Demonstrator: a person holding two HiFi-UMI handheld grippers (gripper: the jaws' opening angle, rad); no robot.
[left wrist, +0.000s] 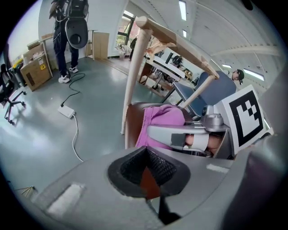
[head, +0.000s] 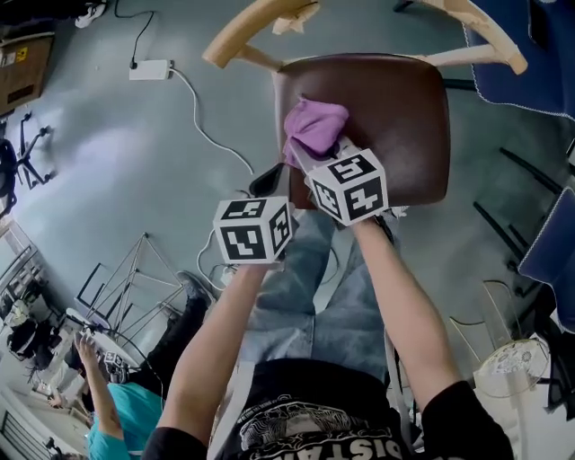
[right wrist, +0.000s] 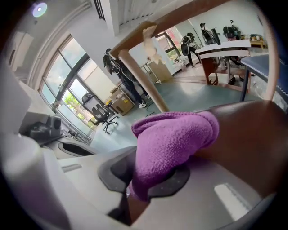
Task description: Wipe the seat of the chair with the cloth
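Note:
A wooden chair with a dark brown seat (head: 404, 117) stands in front of me. A purple cloth (head: 314, 128) rests bunched on the seat's near left part. My right gripper (head: 319, 162) is shut on the cloth (right wrist: 173, 143), holding it against the seat (right wrist: 252, 139). My left gripper (head: 269, 184) hangs beside the seat's left front corner, jaws shut with nothing between them (left wrist: 146, 175). In the left gripper view the cloth (left wrist: 159, 123) and the right gripper (left wrist: 189, 137) lie just ahead.
The chair's pale curved backrest (head: 252, 27) arches over the far side. A white power strip (head: 148, 69) with its cable lies on the grey floor at left. Blue chairs (head: 539, 54) stand at right. A person in teal (head: 126, 413) sits at lower left.

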